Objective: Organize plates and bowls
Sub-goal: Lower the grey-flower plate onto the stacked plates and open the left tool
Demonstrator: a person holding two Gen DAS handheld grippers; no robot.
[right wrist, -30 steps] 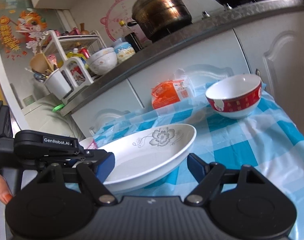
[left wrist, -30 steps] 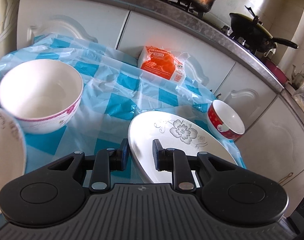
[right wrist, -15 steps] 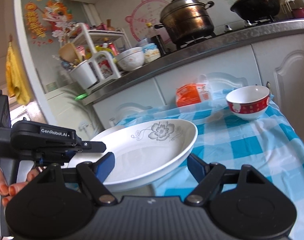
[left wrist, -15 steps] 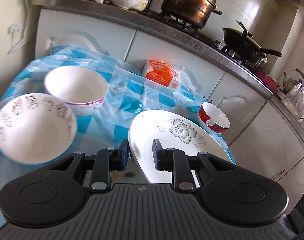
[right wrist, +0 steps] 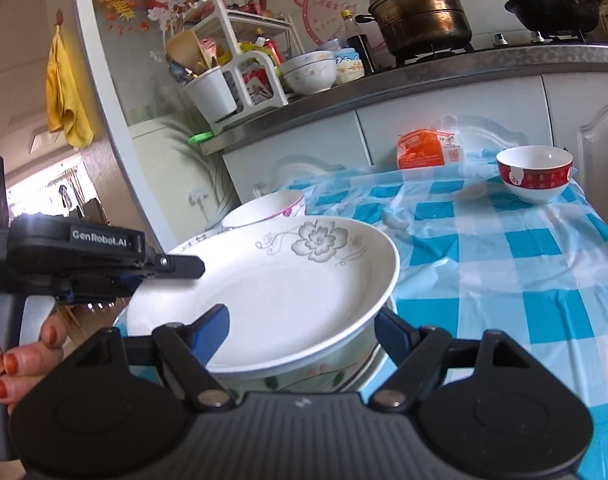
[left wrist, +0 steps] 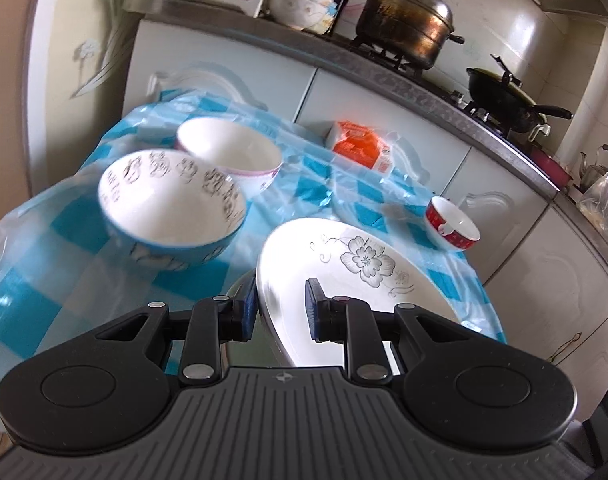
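Observation:
A white plate with a grey flower hangs over the near edge of the table. My left gripper is shut on its rim, and it shows from the side in the right wrist view. Just under the plate is a flowered bowl, mostly hidden by it. My right gripper is shut on that bowl, one pad on each side. On the table stand a blue bowl with black characters, a pink-rimmed white bowl and a red bowl.
The blue-checked tablecloth also carries an orange packet against the cabinets. On the counter behind are a steel pot, a black wok and a dish rack. A hand grips the left handle.
Both grippers have drawn back from the table together, carrying the plate and the bowl under it. The table's bowls look smaller and farther, and the blue bowl has come fully into view.

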